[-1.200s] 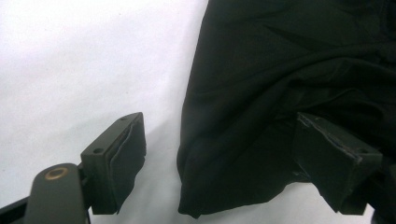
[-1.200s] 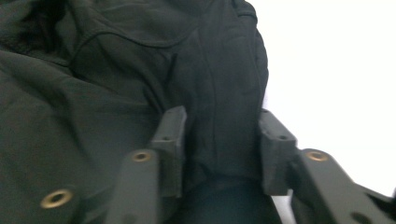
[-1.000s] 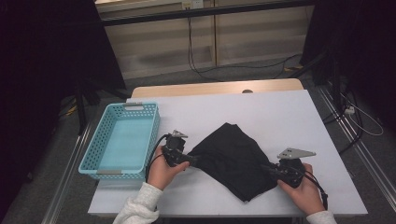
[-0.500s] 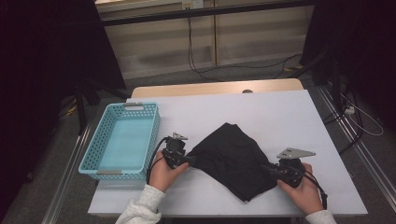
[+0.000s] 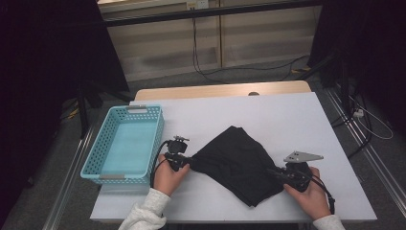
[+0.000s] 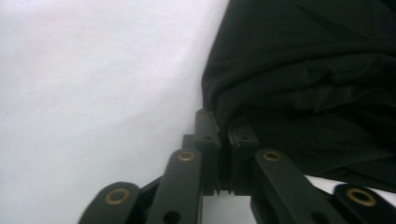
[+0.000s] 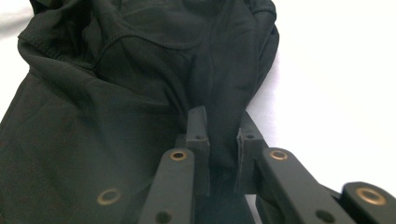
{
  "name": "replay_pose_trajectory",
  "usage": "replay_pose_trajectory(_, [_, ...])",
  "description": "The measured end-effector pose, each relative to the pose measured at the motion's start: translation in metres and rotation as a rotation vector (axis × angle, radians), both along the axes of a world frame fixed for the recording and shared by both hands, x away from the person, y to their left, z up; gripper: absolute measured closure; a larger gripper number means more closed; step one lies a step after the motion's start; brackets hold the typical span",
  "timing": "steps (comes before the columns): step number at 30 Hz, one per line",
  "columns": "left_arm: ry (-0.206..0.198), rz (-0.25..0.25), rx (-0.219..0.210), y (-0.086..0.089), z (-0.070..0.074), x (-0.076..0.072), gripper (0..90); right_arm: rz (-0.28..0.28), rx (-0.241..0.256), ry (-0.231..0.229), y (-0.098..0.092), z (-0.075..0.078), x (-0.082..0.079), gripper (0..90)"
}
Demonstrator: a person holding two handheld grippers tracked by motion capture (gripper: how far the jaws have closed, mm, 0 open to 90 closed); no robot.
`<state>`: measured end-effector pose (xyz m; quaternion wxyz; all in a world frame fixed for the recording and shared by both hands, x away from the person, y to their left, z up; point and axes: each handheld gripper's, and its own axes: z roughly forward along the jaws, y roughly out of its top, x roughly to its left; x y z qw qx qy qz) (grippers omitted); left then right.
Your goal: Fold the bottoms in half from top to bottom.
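I have the black garment (image 5: 237,163) lying flat on the white table (image 5: 268,112), just to the right of the blue basket (image 5: 125,143). My left gripper (image 5: 187,163) is pinched tight on its basket-side edge. My right gripper (image 5: 278,174) is clamped on a fold at the far edge.

white table (image 5: 287,120) before pale panelled wall (image 5: 210,43), grey floor (image 5: 268,72), dark sides.

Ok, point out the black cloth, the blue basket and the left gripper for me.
black cloth (image 5: 234,163): high view, middle of the spread fabric.
blue basket (image 5: 98,170): high view, near-left rim.
left gripper (image 6: 219,123): left gripper view, between the jaw tips at the cloth's edge.
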<state>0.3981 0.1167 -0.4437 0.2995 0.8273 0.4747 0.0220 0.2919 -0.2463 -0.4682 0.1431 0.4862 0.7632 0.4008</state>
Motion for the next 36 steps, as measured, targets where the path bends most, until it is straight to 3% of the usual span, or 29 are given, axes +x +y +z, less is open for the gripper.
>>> replay_pose_trajectory(6, [0.031,0.022,-0.010,0.008,0.009,0.013,88.0,-0.003,0.017,0.002,-0.001,0.000,0.001,80.5])
replay_pose_trajectory(12, [-0.003,0.058,-0.025,0.017,0.031,0.031,88.1,-0.023,0.036,0.017,0.003,0.002,-0.001,80.8])
replay_pose_trajectory(16, [-0.006,0.064,-0.016,0.018,0.030,0.036,88.1,-0.037,0.026,0.016,0.010,0.002,-0.003,80.9])
replay_pose_trajectory(19, [-0.002,0.070,-0.037,0.021,0.026,0.034,87.0,-0.039,0.006,0.011,0.016,0.004,-0.005,80.8])
replay_pose_trajectory(23, [-0.006,0.082,-0.050,0.023,0.027,0.030,71.1,-0.044,0.006,0.008,0.018,0.003,-0.006,80.9])
replay_pose_trajectory(27, [-0.051,0.094,-0.072,0.025,0.039,0.029,52.7,-0.048,0.011,0.010,0.017,0.003,-0.007,80.8])
replay_pose_trajectory(29, [-0.064,0.089,-0.065,0.022,0.044,0.031,48.1,-0.047,0.010,0.008,0.017,0.002,-0.007,80.7])
replay_pose_trajectory(32, [-0.050,0.086,-0.037,0.013,0.040,0.038,38.3,-0.048,0.015,0.008,0.016,0.002,-0.007,80.7])
replay_pose_trajectory(36, [-0.009,0.077,-0.024,0.006,0.028,0.043,36.3,-0.050,0.013,0.001,0.017,0.002,-0.008,80.7])
